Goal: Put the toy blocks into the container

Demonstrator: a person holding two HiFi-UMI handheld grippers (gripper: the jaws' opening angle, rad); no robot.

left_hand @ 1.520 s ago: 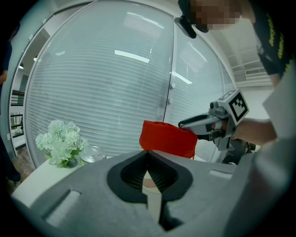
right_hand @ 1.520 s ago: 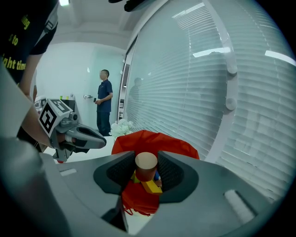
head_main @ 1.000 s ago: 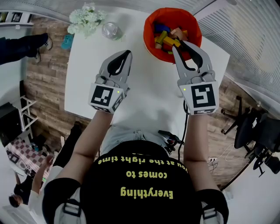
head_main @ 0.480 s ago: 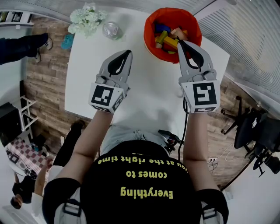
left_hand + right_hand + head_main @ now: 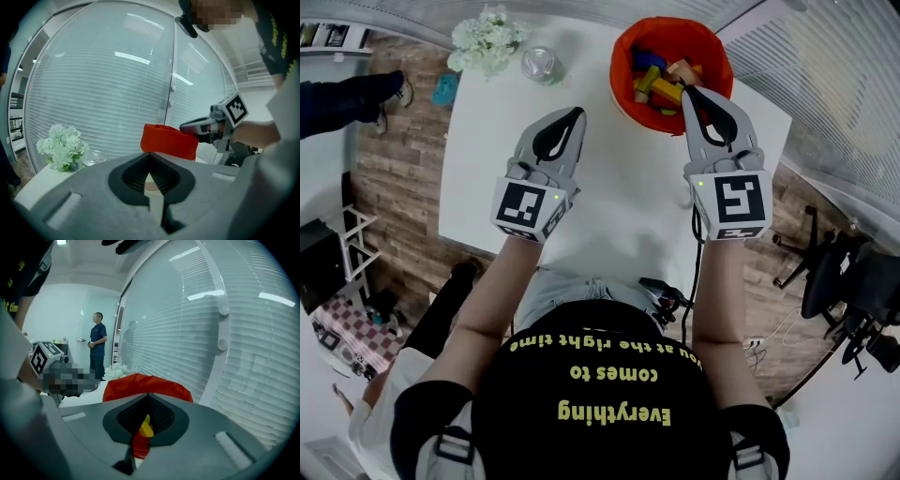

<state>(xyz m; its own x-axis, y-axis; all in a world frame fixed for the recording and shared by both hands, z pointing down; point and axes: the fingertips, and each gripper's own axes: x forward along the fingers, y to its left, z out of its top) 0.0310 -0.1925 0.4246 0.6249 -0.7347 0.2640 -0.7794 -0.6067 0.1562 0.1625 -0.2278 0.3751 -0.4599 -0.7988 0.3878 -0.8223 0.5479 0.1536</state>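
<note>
white table (image 5: 623, 183): left gripper (image 5: 575, 114), right gripper (image 5: 687, 91) both clamped empty (blocks (image 5: 661, 84) look binned); right tip, hard by the rim, could snag bin (image 5: 622, 52).

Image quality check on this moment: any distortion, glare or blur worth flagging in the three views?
Head view: strong fisheye bends the white table; even light, sharp. Left gripper view: dark round vignette, curved blinds streaked with lamp reflections, mosaic patch at top. Right gripper view: same bend and streaks, mosaic patch at left, red container sharp.

Red container (image 5: 670, 30); yellow, blue, green blocks (image 5: 661, 86); white table (image 5: 619, 178); white flowers (image 5: 485, 39); brown plank floor (image 5: 394, 141).
</note>
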